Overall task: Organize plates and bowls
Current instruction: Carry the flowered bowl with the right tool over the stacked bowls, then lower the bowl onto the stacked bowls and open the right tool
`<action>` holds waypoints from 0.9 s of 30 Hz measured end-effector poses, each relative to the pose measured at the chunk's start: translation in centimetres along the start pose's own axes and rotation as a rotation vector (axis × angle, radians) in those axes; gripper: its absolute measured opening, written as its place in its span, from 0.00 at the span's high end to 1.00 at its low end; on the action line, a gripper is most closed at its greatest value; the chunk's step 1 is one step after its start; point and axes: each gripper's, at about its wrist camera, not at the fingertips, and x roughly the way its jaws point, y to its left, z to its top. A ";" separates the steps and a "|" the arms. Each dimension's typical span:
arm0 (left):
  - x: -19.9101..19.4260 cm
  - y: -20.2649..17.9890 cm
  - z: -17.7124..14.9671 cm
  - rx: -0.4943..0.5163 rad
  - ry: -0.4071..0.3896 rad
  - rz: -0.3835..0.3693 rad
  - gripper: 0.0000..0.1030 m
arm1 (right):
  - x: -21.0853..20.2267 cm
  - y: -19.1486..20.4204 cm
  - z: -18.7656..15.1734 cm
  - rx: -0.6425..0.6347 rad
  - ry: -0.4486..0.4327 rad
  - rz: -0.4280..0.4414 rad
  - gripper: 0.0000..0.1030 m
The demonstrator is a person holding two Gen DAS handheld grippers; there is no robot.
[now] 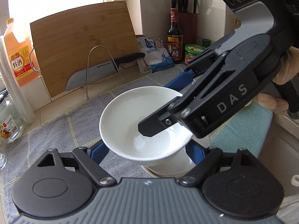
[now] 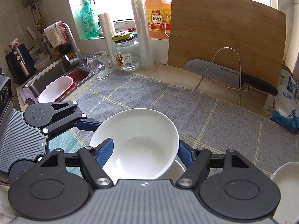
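A white bowl [image 1: 138, 125] [image 2: 138, 145] is tilted above a second white dish [image 1: 168, 168] [image 2: 173, 169] on the grey checked cloth. My right gripper [image 2: 145, 149] holds the bowl's rim: one blue finger [image 2: 105, 152] lies inside it, the other [image 2: 185, 155] outside. In the left wrist view it [image 1: 164, 112] comes in from the right over the bowl. My left gripper [image 1: 147, 155] has its blue fingers [image 1: 99, 153] spread on both sides under the bowl; whether they touch it is not visible. It shows at the left of the right wrist view [image 2: 87, 125].
A bamboo cutting board [image 2: 224, 37], a knife [image 2: 229, 76] on a wire stand, bottles, a jar [image 2: 127, 54] and a glass [image 2: 99, 65] line the back. The sink [image 2: 61, 78] is at the left. A salt bag [image 2: 286, 104] and another white dish [image 2: 286, 175] are at the right.
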 end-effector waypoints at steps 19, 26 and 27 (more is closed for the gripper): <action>1.6 -1.4 -0.5 0.003 0.052 -0.078 0.15 | 0.5 -1.4 -3.0 0.058 0.037 -0.019 0.24; 1.9 -1.2 -0.5 -0.001 0.057 -0.098 0.14 | 0.8 -1.7 -3.2 0.059 0.043 -0.028 0.24; 1.9 -1.2 -0.5 -0.002 0.058 -0.101 0.14 | 0.8 -1.7 -3.2 0.061 0.043 -0.029 0.24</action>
